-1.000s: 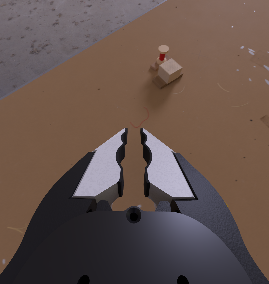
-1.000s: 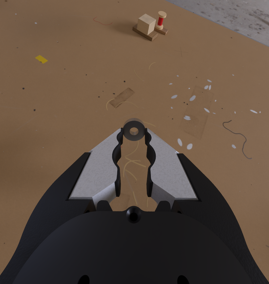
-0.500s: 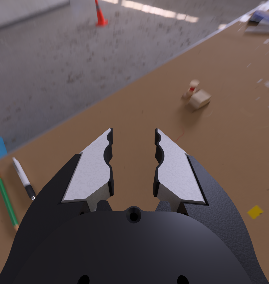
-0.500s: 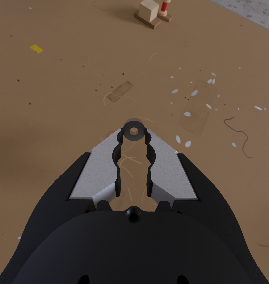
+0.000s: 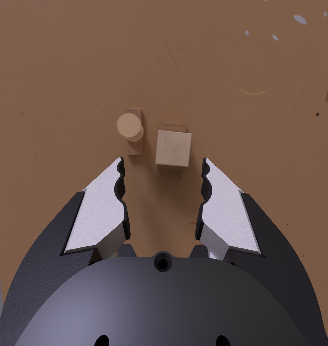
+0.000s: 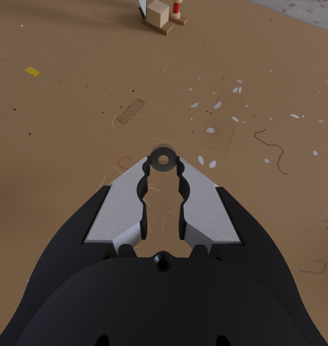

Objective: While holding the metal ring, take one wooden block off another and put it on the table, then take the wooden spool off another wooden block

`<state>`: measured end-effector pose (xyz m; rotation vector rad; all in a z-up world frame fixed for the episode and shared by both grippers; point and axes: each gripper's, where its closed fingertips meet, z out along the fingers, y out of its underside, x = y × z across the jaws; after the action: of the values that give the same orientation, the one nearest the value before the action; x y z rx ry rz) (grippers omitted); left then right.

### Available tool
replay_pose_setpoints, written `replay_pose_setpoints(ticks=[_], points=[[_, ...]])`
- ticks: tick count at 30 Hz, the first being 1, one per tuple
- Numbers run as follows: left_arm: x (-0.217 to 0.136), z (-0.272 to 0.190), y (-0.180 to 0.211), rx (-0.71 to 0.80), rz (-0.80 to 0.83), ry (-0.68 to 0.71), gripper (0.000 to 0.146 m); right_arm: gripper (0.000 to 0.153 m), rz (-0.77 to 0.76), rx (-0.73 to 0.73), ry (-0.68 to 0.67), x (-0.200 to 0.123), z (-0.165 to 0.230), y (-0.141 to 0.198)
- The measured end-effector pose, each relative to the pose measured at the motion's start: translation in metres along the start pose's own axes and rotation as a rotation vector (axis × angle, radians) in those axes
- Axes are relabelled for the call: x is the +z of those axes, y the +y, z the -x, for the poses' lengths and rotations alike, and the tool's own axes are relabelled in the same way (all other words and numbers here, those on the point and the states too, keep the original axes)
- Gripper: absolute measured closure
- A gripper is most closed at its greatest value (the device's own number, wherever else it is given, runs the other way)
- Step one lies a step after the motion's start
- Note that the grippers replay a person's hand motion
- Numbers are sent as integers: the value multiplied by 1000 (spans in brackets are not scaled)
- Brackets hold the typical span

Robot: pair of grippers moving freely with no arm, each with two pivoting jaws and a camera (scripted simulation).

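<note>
A pale wooden cube (image 5: 173, 148) sits on a flat darker wooden block (image 5: 169, 173). To its left a wooden spool (image 5: 129, 126) with a red core stands on a second flat block (image 5: 135, 148). My left gripper (image 5: 163, 159) is open wide, looking straight down, its tips just short of the cube. My right gripper (image 6: 163, 159) is shut on the grey metal ring (image 6: 163, 159) and holds it above the table. In the right wrist view the cube (image 6: 157, 13), the spool (image 6: 176, 9) and the base blocks (image 6: 165, 29) stand far ahead, with a left finger (image 6: 143, 7) beside the cube.
The brown table (image 6: 65, 131) carries tape patches, white flecks, a yellow scrap (image 6: 32, 71), a dark thread (image 6: 271, 149) and a red thread (image 6: 123, 162). The table's far edge and grey floor (image 6: 300, 11) lie at the top right.
My left gripper has swung over the blocks, tilted to look straight down, and opened wider. My right gripper has kept the ring and moved a little toward the blocks.
</note>
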<state>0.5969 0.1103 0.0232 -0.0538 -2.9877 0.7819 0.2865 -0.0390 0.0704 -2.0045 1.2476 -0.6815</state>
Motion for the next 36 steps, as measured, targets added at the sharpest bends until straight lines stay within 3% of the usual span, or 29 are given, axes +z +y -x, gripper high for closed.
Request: replay_pose_setpoints(ticks=[6,9,15,20,24,29,32,36], points=[[13,-6,-3,70,6,-22,75,125,26,25,-4,-1,-6,10],[13,-11,-4,106,-13,-18,108,125,27,14,-9,-2,-9,9],[3,-14,3,74,-18,-42,108,125,1,16,-6,-4,-14,5],[-70,-54,0,39,-119,-52,108,125,-21,-1,-14,-7,-8,5],[-121,-153,3,153,-197,-1,108,125,-30,-21,-5,-8,-6,12],[-76,-275,24,309,-99,183,108,125,-36,15,-23,-6,-6,19],[-40,-287,39,338,-2,179,108,125,-44,7,-18,-8,-5,20],[-18,-289,49,347,47,241,108,125,-51,8,-16,-11,-3,22]])
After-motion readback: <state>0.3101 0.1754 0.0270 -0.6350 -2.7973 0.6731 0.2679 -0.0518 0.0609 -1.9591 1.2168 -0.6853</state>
